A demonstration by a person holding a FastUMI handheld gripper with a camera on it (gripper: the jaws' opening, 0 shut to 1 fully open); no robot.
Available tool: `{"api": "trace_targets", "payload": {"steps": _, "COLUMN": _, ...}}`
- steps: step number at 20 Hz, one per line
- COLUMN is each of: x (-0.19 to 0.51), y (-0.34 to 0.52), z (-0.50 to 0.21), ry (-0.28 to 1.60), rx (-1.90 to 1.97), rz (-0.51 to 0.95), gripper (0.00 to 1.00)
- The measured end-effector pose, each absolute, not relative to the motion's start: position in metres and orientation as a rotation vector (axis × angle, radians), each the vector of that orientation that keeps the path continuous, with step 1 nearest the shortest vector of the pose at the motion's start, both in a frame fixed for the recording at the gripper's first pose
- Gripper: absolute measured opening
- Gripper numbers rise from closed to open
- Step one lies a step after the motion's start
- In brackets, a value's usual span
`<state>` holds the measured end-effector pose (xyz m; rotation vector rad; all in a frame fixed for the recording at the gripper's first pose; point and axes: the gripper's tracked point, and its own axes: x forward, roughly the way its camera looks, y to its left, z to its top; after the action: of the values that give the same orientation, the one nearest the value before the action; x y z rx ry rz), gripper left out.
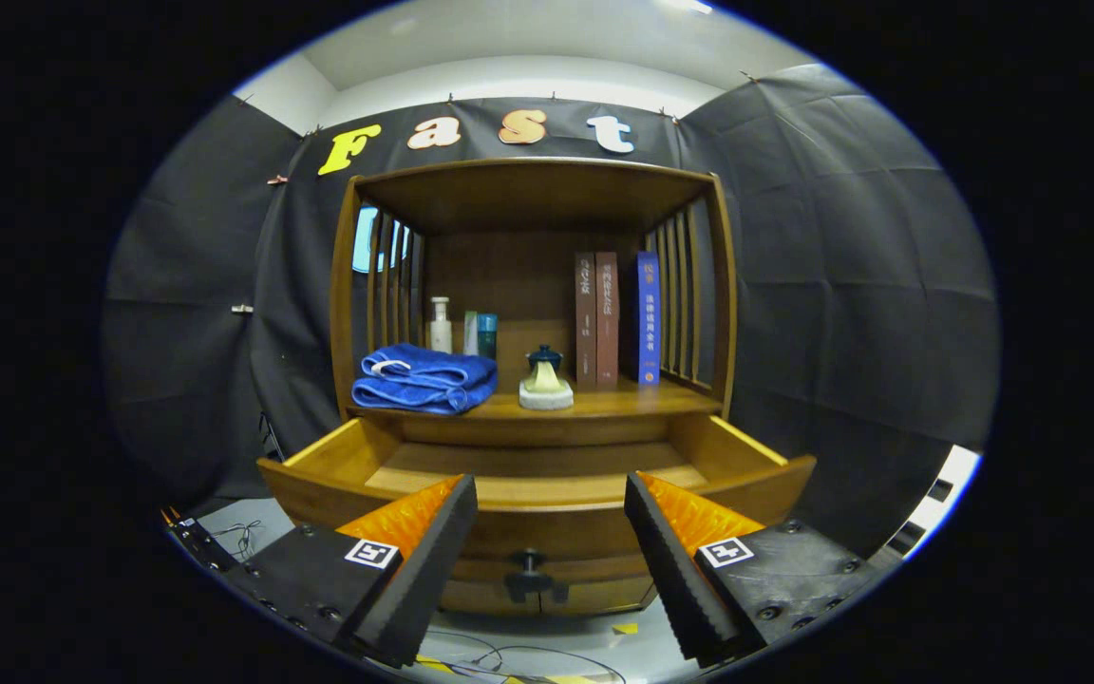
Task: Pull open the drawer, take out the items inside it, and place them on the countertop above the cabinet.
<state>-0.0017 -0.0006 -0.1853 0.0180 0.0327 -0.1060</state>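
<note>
Black cloth walls close in a wooden cabinet (533, 285) whose bench (604, 404) carries a folded blue towel (424, 380), bottles, books and a small lidded pot (545, 380). Below it the drawer (537, 475) stands pulled out; what shows of its floor looks bare. The towel would be soft and light, the pot fragile. The gripper (550, 546) hangs before the drawer knob (530, 575), jaws wide apart, holding nothing.
</note>
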Motion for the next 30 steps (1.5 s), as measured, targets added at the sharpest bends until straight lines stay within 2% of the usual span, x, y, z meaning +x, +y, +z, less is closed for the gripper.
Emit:
{"api": "trace_targets", "payload": {"steps": 6, "x": 0.0, "y": 0.005, "z": -0.236, "ry": 0.086, "rx": -0.032, "rz": -0.128, "gripper": 0.99}}
{"api": "trace_targets", "payload": {"steps": 13, "x": 0.029, "y": 0.021, "z": -0.266, "ry": 0.128, "rx": 0.01, "rz": -0.067, "gripper": 0.99}}
{"api": "trace_targets", "payload": {"steps": 18, "x": 0.05, "y": 0.02, "z": -0.273, "ry": 0.156, "rx": 0.038, "rz": -0.047, "gripper": 0.99}}
{"api": "trace_targets", "payload": {"steps": 30, "x": 0.07, "y": 0.015, "z": -0.271, "ry": 0.06, "rx": 0.082, "rz": -0.03, "gripper": 1.0}}
